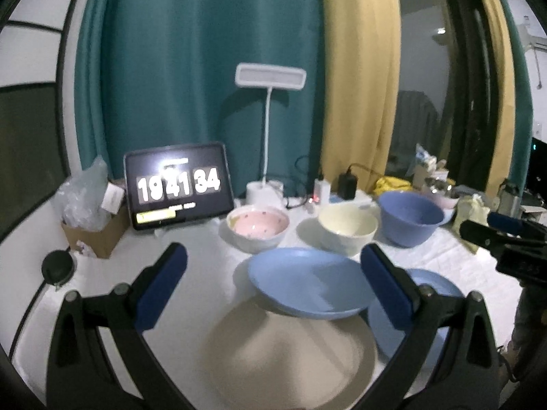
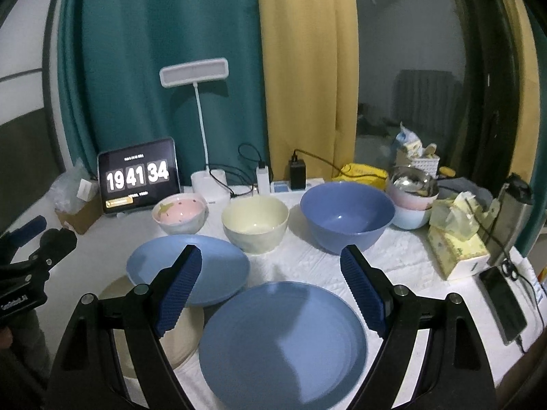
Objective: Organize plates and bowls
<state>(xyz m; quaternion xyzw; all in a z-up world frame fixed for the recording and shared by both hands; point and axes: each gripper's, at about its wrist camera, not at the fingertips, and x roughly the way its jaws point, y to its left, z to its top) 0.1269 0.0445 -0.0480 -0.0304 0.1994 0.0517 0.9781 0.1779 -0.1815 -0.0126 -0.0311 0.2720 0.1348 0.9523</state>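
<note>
A beige plate (image 1: 290, 352) lies at the front of the white table. A light blue plate (image 1: 307, 280) rests with its near edge on the beige plate. A darker blue plate (image 2: 283, 345) lies to their right. Behind stand a pink bowl (image 2: 179, 213), a cream bowl (image 2: 254, 223) and a big blue bowl (image 2: 347, 217). My left gripper (image 1: 273, 283) is open and empty above the beige and light blue plates. My right gripper (image 2: 270, 290) is open and empty above the darker blue plate.
A tablet clock (image 2: 136, 174), a desk lamp (image 2: 205, 119), chargers (image 2: 297, 171) and a cardboard box (image 1: 92, 232) line the back. Stacked small bowls (image 2: 412, 201), tissue packs (image 2: 456, 239), a phone (image 2: 502, 304) and a steel bottle (image 2: 512, 218) crowd the right side.
</note>
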